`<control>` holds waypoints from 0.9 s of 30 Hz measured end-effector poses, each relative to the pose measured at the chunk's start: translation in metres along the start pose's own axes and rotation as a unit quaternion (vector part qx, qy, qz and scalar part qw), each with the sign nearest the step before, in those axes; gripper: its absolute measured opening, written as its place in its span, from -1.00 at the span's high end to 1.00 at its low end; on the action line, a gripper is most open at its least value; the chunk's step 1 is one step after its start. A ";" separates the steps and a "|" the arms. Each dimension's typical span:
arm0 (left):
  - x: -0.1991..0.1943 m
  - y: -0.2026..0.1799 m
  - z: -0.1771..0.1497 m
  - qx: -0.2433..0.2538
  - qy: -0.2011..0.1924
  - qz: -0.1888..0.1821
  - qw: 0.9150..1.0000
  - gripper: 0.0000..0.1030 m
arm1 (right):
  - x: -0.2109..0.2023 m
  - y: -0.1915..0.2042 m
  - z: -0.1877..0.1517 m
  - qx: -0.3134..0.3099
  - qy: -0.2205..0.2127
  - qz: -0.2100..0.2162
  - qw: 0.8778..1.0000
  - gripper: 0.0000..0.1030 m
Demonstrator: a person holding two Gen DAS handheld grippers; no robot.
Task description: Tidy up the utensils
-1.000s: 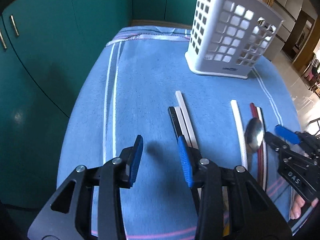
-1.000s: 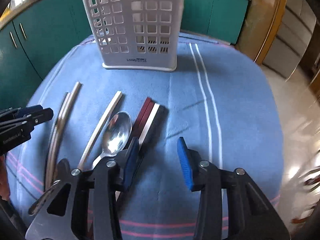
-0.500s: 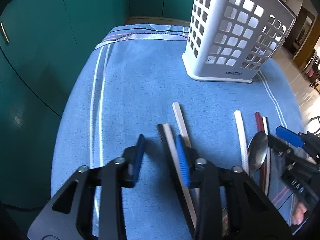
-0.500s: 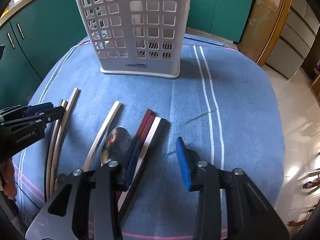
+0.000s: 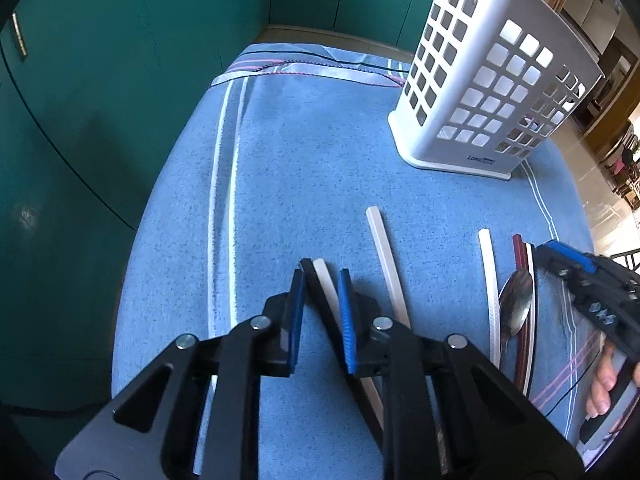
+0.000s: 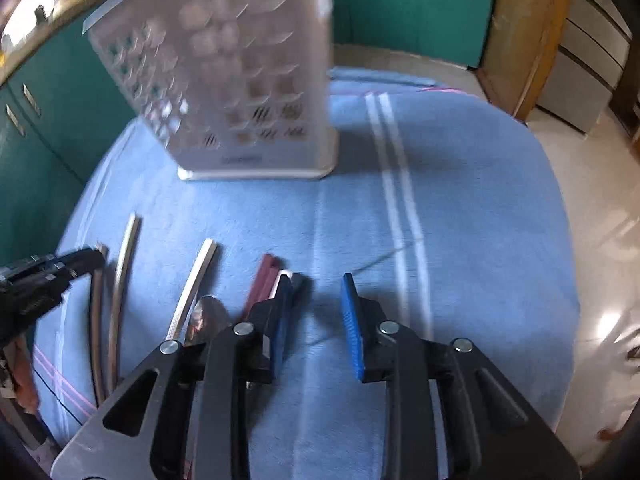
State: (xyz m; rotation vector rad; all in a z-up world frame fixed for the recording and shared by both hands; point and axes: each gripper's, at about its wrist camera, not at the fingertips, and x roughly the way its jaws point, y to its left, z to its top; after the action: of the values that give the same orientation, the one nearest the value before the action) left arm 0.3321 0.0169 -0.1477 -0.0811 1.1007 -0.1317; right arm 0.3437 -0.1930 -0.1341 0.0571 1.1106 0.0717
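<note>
Black-and-white handles (image 5: 320, 280) between closing left fingers (image 5: 298, 300).

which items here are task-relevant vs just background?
Job:
white caddy
black and white handles between left gripper pads
cream handle
spoon
maroon handles
right gripper

Background:
blue towel
green cabinets

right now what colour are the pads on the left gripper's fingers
Blue, on black fingers; the left wrist view shows them best.
</note>
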 end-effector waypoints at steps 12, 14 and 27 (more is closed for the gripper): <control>-0.010 -0.006 -0.005 0.011 -0.015 0.000 1.000 0.40 | 0.005 0.023 -0.003 -0.042 0.036 0.032 0.998 0.29; -0.009 -0.008 -0.006 0.011 -0.013 0.000 1.000 0.40 | 0.005 0.026 -0.005 -0.047 0.036 0.026 0.998 0.28; -0.021 -0.008 -0.007 0.011 -0.028 0.000 1.000 0.24 | -0.040 -0.021 -0.025 0.023 -0.012 -0.008 1.000 0.83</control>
State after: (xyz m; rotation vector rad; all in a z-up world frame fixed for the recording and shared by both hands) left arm 0.3155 0.0117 -0.1317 -0.0652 1.0430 -0.1406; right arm 0.3042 -0.2167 -0.1113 0.0905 1.0890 0.0315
